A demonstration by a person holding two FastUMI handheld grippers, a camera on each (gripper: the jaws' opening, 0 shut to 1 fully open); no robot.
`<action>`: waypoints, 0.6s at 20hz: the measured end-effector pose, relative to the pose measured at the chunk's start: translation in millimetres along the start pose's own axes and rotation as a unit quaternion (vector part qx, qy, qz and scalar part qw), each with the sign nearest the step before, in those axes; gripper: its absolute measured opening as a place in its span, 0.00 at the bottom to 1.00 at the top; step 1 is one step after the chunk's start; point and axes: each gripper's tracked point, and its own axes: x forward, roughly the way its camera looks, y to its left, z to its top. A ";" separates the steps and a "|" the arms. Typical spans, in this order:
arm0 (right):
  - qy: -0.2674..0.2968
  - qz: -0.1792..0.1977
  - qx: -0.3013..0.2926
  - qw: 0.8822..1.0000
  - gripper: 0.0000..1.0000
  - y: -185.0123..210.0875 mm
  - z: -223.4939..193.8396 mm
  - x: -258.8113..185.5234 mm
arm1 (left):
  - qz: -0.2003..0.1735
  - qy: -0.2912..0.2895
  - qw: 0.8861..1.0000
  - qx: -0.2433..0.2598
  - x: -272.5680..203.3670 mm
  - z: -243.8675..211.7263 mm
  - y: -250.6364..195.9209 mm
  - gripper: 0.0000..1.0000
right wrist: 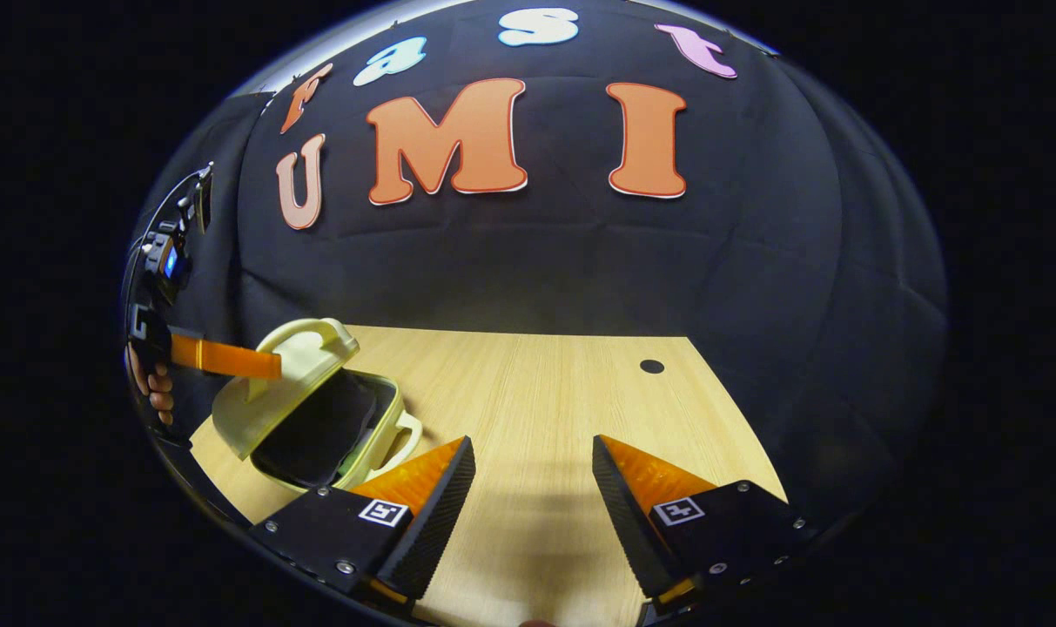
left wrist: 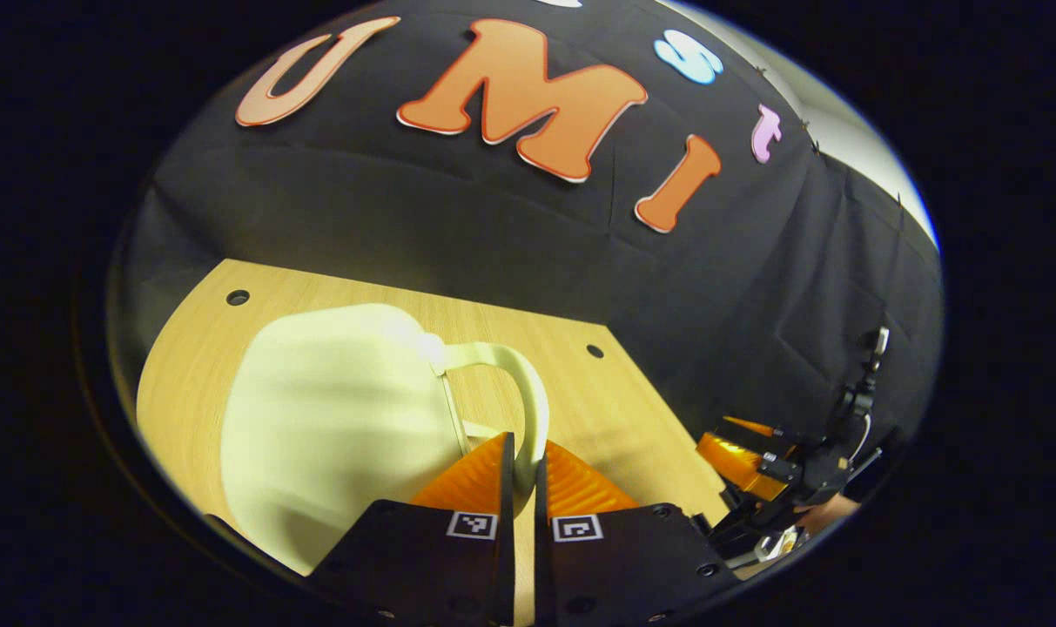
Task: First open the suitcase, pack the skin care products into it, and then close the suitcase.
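Left gripper view is looking along the left gripper [left wrist: 524,475], whose two fingers [left wrist: 471,479] are sitting at the bottom with the jaws squeezed nearly together. They are clenching the pale handle [left wrist: 532,396] on the lid [left wrist: 327,453] of the suitcase. The lid is looking cream colored and smooth, and it is taking up the near left part of the tabletop [left wrist: 571,383]. The tabletop is light wood with small dark holes [left wrist: 238,297] in it. Farther off on the right, the other gripper [left wrist: 754,457] is showing beside a bit of a hand [left wrist: 828,509].

In the right gripper view, the right gripper [right wrist: 534,475] is hanging over bare wood, with its jaws spread wide apart and nothing between them. To the left, just past one finger, the suitcase [right wrist: 366,453] is sitting on the tabletop [right wrist: 545,374] near its left edge. Its lid [right wrist: 271,396] is tilting up, so the case is partly open and the inside [right wrist: 319,427] is looking dark. I cannot tell what is lying in there. The left gripper [right wrist: 262,364] is reaching in from the left and touching the top of the lid, and a hand [right wrist: 149,379] is holding it. Behind everything, the black cloth wall [right wrist: 580,261] is hanging.
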 end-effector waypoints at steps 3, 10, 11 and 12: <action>-0.001 0.007 0.001 1.000 0.87 -10.4 -0.7 1.0 | 0.039 0.024 0.998 0.038 27.5 -26.5 -5.8 0.09; -0.025 0.054 -0.007 0.998 0.87 0.7 13.2 4.6 | 0.100 0.065 0.986 0.115 52.9 -71.6 -23.9 0.17; -0.030 0.060 -0.013 0.998 0.87 2.2 16.0 4.1 | 0.090 0.055 0.988 0.111 58.2 -75.1 -35.2 0.36; -0.037 0.063 -0.018 0.997 0.87 2.9 18.0 2.7 | 0.087 0.044 0.989 0.116 57.6 -71.4 -44.8 0.39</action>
